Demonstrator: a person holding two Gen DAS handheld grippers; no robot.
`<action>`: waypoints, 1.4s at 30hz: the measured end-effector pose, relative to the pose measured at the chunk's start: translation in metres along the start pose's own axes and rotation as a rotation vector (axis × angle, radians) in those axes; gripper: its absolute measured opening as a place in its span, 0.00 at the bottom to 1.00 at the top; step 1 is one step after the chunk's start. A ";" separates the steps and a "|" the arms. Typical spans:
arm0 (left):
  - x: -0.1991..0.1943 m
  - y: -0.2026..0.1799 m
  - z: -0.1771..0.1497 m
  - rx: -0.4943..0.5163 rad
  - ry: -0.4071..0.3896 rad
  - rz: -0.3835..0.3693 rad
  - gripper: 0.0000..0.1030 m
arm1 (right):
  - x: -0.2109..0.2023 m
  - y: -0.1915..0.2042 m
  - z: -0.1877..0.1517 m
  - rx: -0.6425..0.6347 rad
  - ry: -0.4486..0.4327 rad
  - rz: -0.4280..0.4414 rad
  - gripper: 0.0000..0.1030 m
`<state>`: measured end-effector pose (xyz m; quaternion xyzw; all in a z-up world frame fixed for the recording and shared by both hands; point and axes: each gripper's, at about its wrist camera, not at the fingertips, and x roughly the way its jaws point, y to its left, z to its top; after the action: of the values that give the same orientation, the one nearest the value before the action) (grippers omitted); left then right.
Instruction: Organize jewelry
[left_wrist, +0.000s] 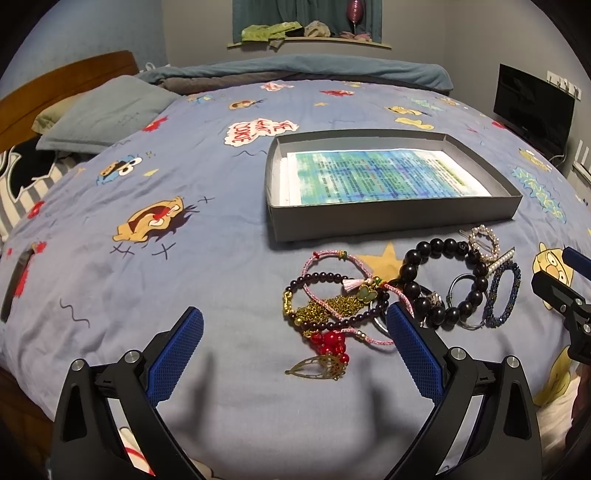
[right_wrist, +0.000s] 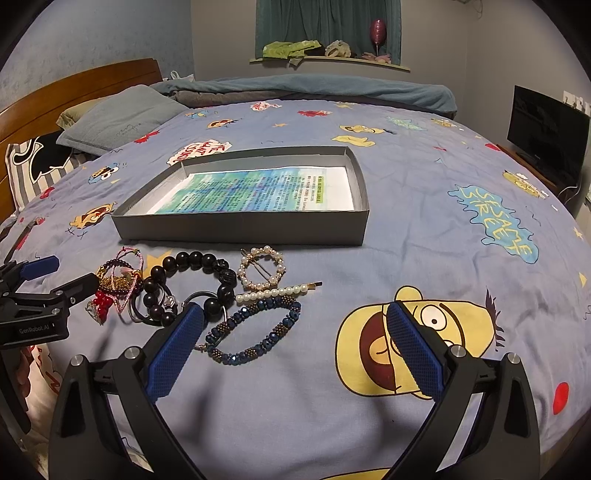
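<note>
A pile of jewelry lies on the bed in front of a grey box (left_wrist: 391, 217) (right_wrist: 240, 225) lined with printed paper. The pile holds a black bead bracelet (left_wrist: 443, 284) (right_wrist: 207, 273), a blue bead bracelet (left_wrist: 504, 295) (right_wrist: 255, 328), a pearl ring clip (left_wrist: 484, 240) (right_wrist: 262, 269), a pearl hairpin (right_wrist: 277, 291), a pink cord bracelet (left_wrist: 332, 291), a gold chain (left_wrist: 325, 306), red beads (left_wrist: 328, 339) and a gold leaf clip (left_wrist: 321, 369). My left gripper (left_wrist: 295, 332) is open just before the pile. My right gripper (right_wrist: 295, 328) is open, its left finger beside the blue bracelet.
The bed has a blue cartoon-print cover (left_wrist: 184, 258) (right_wrist: 443, 240). Pillows (left_wrist: 107, 110) and a wooden headboard (left_wrist: 62, 74) lie at the far left. A folded blanket (left_wrist: 295, 70) lies along the far edge. A dark screen (left_wrist: 532, 107) stands at the right.
</note>
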<state>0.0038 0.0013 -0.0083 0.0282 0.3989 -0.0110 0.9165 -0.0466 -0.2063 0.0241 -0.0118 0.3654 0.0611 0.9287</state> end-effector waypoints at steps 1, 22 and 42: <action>0.000 0.000 0.000 -0.001 0.000 0.000 0.95 | 0.000 0.000 0.000 0.000 0.001 0.000 0.95; 0.001 -0.003 -0.001 -0.001 0.007 -0.002 0.95 | 0.002 0.001 0.000 -0.001 0.005 0.006 0.95; 0.007 -0.005 -0.001 -0.008 0.020 -0.004 0.95 | 0.007 0.001 0.000 0.001 0.011 0.010 0.95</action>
<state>0.0075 -0.0037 -0.0138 0.0239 0.4082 -0.0109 0.9125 -0.0416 -0.2048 0.0198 -0.0100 0.3709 0.0652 0.9263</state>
